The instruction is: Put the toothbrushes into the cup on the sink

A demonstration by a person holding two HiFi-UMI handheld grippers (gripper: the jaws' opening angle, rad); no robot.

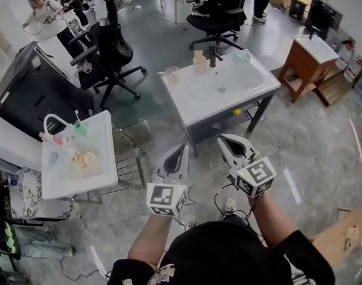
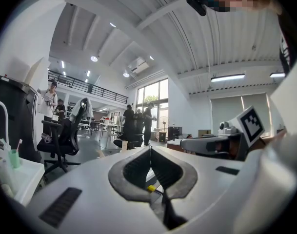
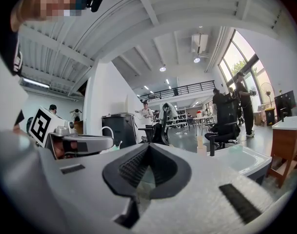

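1. Fingers of our left gripper [image 1: 181, 149] and right gripper [image 1: 227, 140] were pressed shut on nothing, held level side by side.
2. Well ahead stood the sink [image 1: 192, 100], a peach cup [image 1: 200, 63] at its far rim by the tap [image 1: 213, 56]; toothbrushes were too small to pick out.
3. We judged that arriving with shut fingers could knock a brush away.

cup [image 1: 200, 63] on sink [image 1: 198, 97], second sink [image 1: 104, 159] left of it, chair [image 1: 112, 49] behind both
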